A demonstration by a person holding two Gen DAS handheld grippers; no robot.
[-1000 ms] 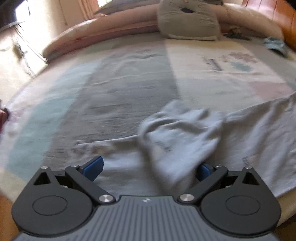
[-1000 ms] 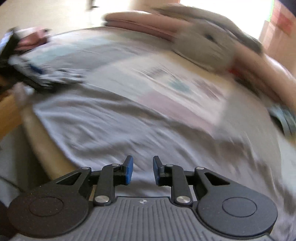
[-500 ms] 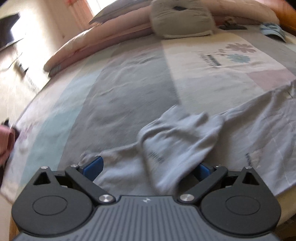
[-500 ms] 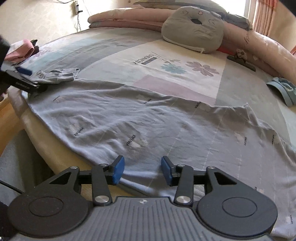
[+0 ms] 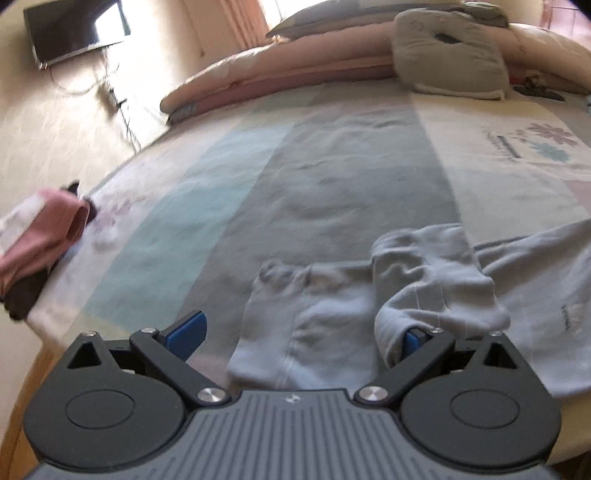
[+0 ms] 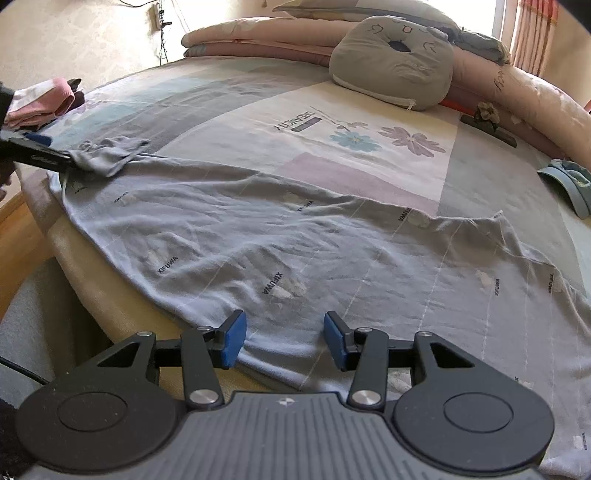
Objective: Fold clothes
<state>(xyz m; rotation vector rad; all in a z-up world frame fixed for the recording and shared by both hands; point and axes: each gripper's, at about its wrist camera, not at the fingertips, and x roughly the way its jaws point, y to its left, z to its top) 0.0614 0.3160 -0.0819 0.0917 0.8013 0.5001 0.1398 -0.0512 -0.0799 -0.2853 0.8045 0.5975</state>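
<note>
The pale blue printed cotton garment (image 6: pixel 280 236) lay spread along the bed's near edge, ready for folding, its bunched sleeve (image 5: pixel 436 284) draped over the wide-open left gripper (image 5: pixel 299 332), while the half-open right gripper (image 6: pixel 284 338) hovered empty over its hem.

— Where's the light from?
— Daylight from the window (image 5: pixel 291 9) behind the bed (image 6: pixel 258 96); it blows out white there and washes the wall (image 5: pixel 55 122).
— Sharpness?
— The left wrist view is soft and smeared; the right wrist view is crisp, print legible.
— Edges?
— Both bow strongly, with dark corners.
</note>
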